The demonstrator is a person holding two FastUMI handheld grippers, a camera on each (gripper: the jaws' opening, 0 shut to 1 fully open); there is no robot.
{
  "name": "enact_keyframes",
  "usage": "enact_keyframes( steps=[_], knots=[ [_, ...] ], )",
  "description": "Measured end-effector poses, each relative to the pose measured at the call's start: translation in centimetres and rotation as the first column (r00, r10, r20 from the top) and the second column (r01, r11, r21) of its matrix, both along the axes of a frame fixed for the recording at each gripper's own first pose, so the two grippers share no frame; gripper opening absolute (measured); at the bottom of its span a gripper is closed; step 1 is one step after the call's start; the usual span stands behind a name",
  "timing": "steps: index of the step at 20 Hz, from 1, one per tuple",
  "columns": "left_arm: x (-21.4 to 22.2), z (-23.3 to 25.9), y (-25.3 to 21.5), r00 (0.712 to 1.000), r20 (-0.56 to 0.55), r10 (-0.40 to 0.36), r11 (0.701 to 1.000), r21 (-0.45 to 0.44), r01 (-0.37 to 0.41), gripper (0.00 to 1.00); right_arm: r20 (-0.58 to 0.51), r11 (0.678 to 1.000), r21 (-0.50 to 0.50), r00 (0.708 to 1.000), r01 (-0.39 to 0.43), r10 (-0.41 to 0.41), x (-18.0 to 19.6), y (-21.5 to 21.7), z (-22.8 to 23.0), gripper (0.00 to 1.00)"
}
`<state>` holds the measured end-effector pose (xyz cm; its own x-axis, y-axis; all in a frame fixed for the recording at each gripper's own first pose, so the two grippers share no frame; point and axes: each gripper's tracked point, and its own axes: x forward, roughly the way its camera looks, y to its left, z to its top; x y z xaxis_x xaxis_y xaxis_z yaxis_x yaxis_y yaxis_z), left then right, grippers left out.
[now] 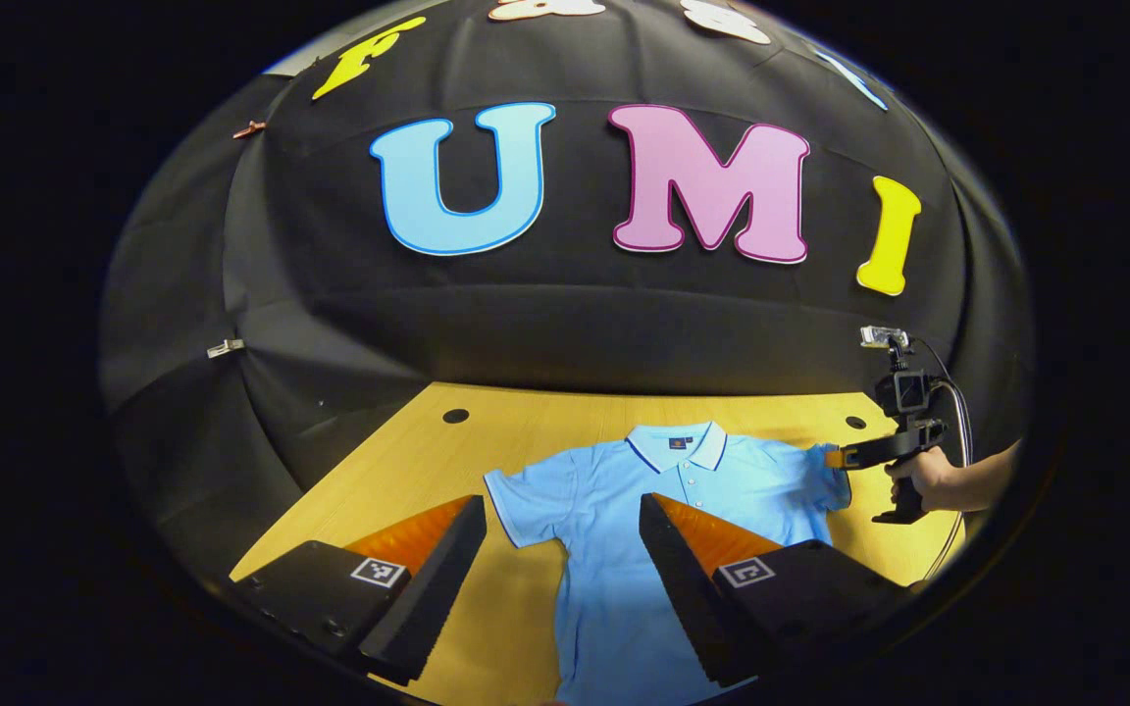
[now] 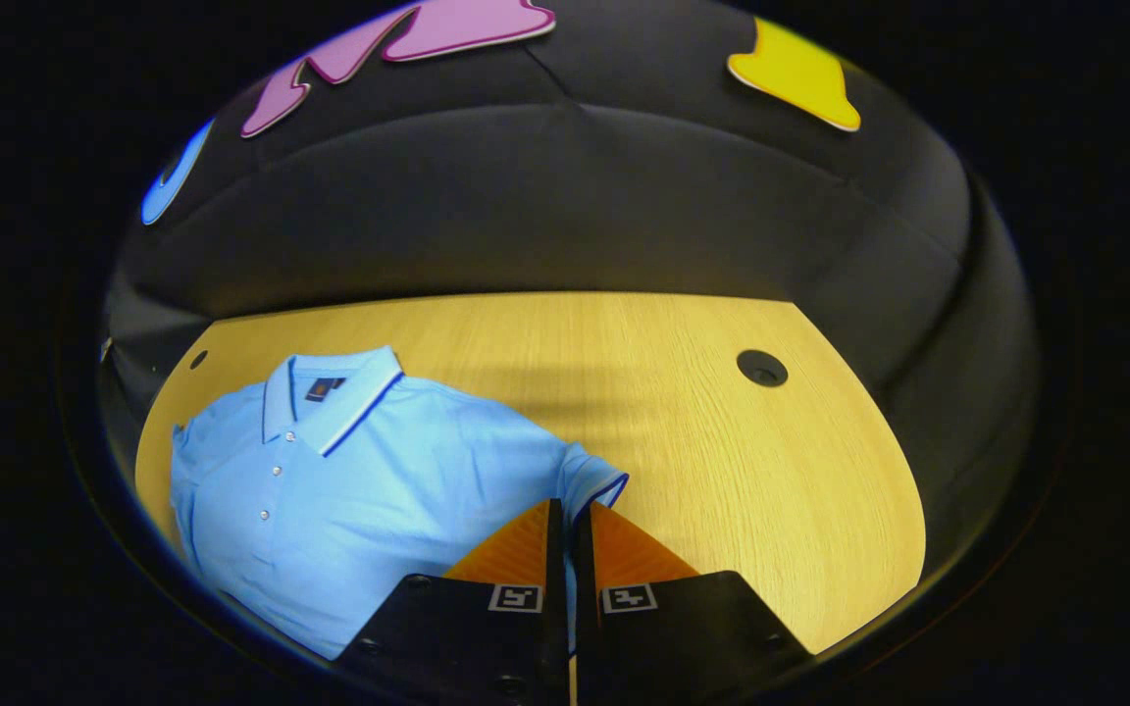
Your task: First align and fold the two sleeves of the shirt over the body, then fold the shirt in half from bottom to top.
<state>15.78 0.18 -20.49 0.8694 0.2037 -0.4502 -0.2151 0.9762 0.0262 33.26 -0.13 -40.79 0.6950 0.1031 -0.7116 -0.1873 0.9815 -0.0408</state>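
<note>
Right fingers (image 2: 570,549) clamp the sleeve (image 2: 590,485) at 6 o'clock, left fingers (image 1: 560,559) gape wide over the shirt (image 1: 624,549); nothing's folded yet.

Yellow wood-grain worktop (image 1: 398,461), light laminate, with dark round cable holes near its far edge: one far left (image 1: 455,416), one far right (image 1: 855,423). Light blue short-sleeved polo shirt (image 1: 614,549) lies flat on it, front up, white-trimmed collar (image 1: 676,446) toward the far edge, buttons showing, hem toward the near edge. Bare wood on both sides of the shirt.
</note>
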Motion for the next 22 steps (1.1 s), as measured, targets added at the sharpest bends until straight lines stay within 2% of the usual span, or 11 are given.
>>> enact_keyframes(
  steps=[5, 9, 12, 16, 18, 19, 22],
  knots=[
    [-1.2, 0.4, -0.1, 1.0, 0.019, 0.001, 1.0, -0.003, -0.001, 1.0, 0.066, 0.988, 0.01, 0.986, -0.151, 0.15, 0.6, 6.5, 3.7, 0.07],
    [-1.9, 0.2, 0.2, 0.999, 0.028, 0.02, 0.999, -0.038, -0.019, 0.97, 0.067, 0.97, 0.026, 0.968, -0.243, 0.241, -1.0, 12.0, 4.1, 0.07],
    [-2.5, 0.6, 0.8, 0.998, 0.039, 0.042, 0.999, -0.036, -0.041, 1.0, 0.049, 0.952, 0.039, 0.953, -0.302, 0.3, -2.8, 15.7, 3.5, 0.07],
    [-4.1, 0.7, 1.9, 0.995, 0.051, 0.084, 0.996, -0.033, -0.082, 1.0, -0.007, 0.933, 0.024, 0.933, -0.358, 0.359, -5.0, 18.9, 1.7, 0.07],
    [-4.7, 0.3, 2.5, 0.994, 0.047, 0.103, 0.994, -0.042, -0.101, 1.0, -0.032, 0.924, 0.053, 0.924, -0.378, 0.38, -6.2, 20.1, 1.4, 0.14],
    [-4.8, 0.3, 3.0, 0.992, 0.051, 0.115, 0.993, -0.043, -0.113, 1.0, -0.041, 0.922, 0.069, 0.922, -0.382, 0.385, -6.7, 20.7, 1.5, 0.2],
    [-4.5, -0.4, 4.2, 0.989, 0.059, 0.135, 0.99, -0.042, -0.132, 1.0, -0.04, 0.914, 0.087, 0.915, -0.397, 0.401, -7.7, 21.1, 1.8, 0.18]
  ],
)
